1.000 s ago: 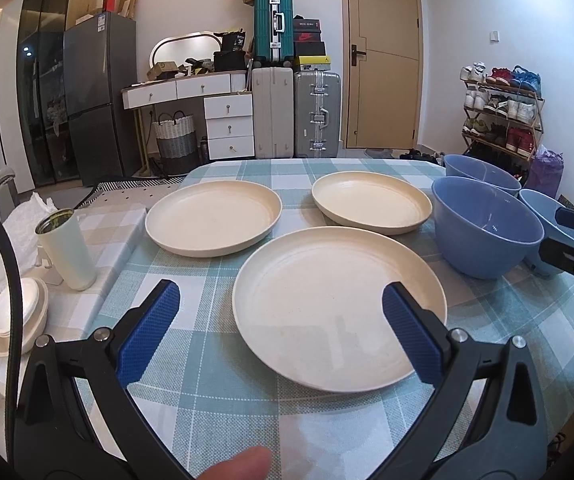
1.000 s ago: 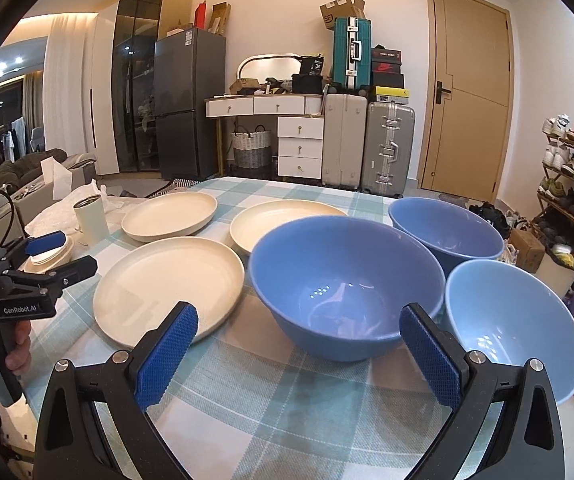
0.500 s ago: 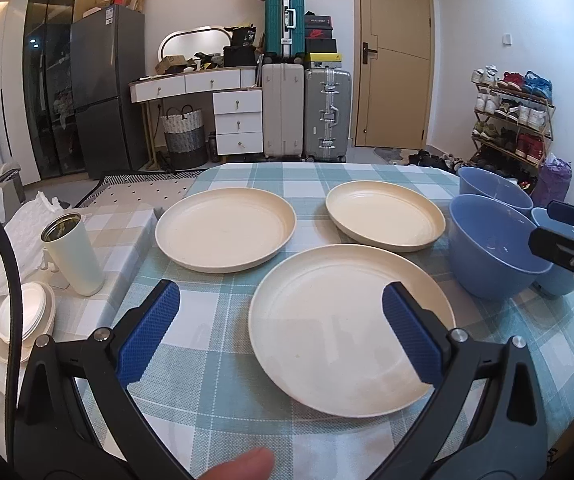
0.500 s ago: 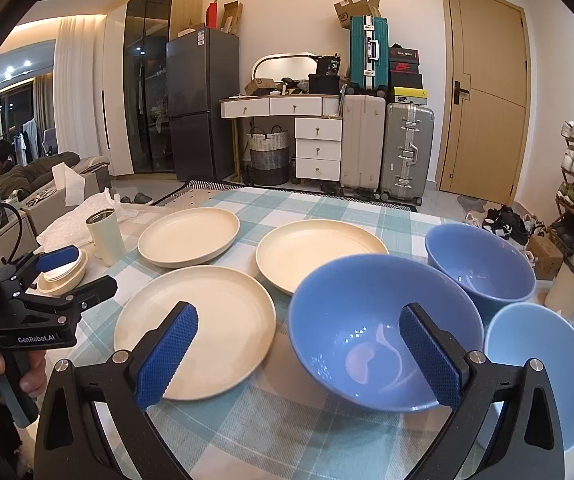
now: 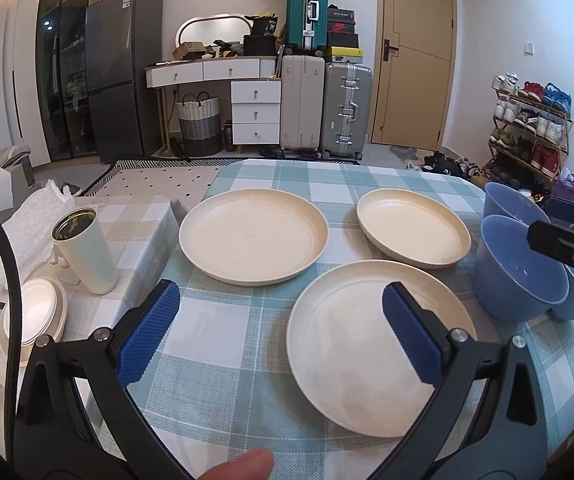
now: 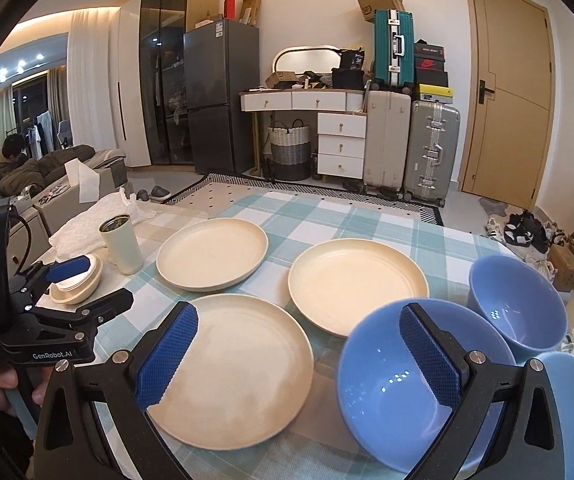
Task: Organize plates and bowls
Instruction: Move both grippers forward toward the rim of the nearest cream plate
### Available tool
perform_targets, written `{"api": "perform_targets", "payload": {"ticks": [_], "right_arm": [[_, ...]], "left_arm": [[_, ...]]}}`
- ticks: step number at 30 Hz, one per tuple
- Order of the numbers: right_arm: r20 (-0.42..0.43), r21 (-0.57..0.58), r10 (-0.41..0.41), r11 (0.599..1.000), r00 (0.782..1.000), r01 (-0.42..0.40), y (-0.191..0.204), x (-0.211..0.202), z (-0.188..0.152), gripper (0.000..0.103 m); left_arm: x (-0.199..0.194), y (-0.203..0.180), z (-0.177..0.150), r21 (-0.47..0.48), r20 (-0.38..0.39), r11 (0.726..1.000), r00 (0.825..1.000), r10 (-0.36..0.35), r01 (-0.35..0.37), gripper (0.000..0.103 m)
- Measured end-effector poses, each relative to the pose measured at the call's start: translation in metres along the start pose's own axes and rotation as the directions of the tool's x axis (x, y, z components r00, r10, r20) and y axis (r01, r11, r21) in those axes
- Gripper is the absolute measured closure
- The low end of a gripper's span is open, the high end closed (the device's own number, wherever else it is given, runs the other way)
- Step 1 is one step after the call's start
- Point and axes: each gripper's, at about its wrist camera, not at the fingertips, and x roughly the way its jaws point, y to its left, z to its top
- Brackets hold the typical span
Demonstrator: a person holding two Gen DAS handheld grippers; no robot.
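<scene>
Tbl w/ 3 plates, 3 bowls

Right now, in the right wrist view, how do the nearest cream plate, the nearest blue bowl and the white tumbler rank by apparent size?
1. Nearest blue bowl and nearest cream plate: similar, both close to the camera, so unranked.
2. White tumbler: clearly smallest, though farther away.

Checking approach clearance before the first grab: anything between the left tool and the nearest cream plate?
Nothing visible. The left tool is open above the tablecloth, and the nearest cream plate lies right ahead, its near-left rim unobstructed. The far-left plate and nearest blue bowl sit apart from it.
</scene>
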Motion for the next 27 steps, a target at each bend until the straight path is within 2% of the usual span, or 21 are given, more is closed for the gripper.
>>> {"api": "perform_targets", "payload": {"ticks": [14,27], "right_arm": [[-0.053,-0.023,0.073,0.997,0.996,-0.074,0.016,0.043,0.033,0.0],[-0.085,-0.047,0.121,0.991,0.989,-0.125,0.04,0.079,0.067,0.0]], "left_arm": [[0.027,0.032,0.026,-0.039,-0.037,0.998,0.998,0.046,-0.047,0.002],[0.059,0.057,0.042,-0.074,-0.058,0.996,0.997,0.049,-0.054,0.002]]}}
